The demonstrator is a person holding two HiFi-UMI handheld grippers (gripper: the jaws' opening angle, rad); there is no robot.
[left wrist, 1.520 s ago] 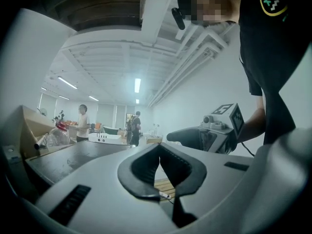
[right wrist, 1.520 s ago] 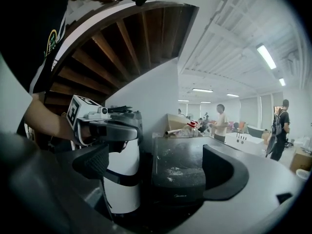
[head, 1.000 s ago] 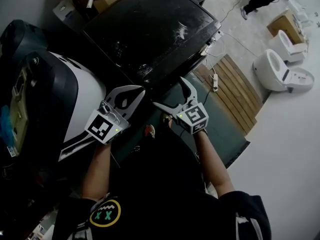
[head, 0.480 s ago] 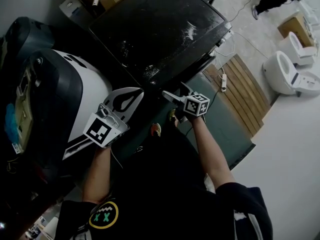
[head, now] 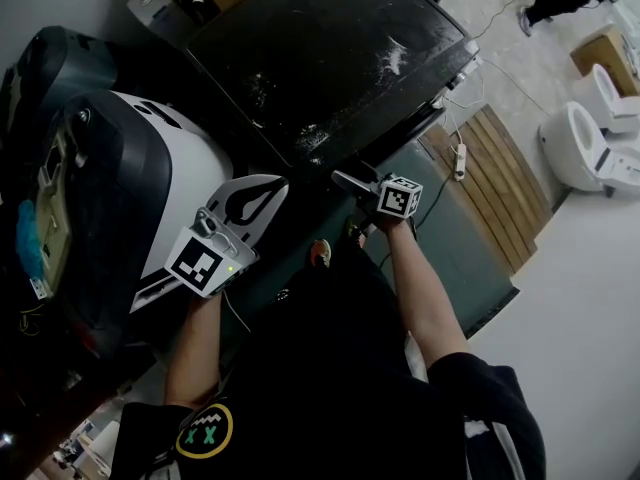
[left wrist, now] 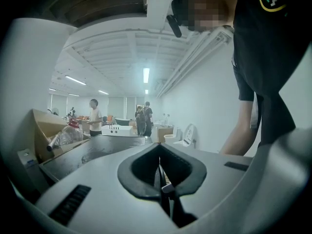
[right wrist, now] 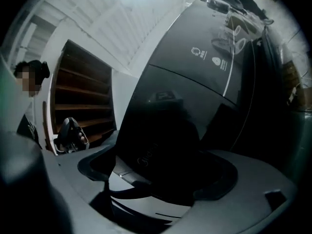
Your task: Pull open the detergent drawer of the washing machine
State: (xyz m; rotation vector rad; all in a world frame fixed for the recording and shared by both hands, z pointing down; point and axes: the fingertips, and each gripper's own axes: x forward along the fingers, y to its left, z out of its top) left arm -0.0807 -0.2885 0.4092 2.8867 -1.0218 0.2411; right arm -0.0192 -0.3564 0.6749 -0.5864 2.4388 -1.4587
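Left tongs (head: 274, 184) together, right tongs (head: 345, 180) wide, just closing, washing machine front (right wrist: 161, 145) between

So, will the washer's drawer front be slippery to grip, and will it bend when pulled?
The drawer front looks glossy, with bright reflections, so it is probably slippery. It seems a solid moulded panel, so likely stiff, not bending. The washer looks big and boxy, so it should hardly shift.

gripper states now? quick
left gripper: shut, empty.
right gripper: open, jaws just been closing around a dark part of the washing machine front; no grip evident.
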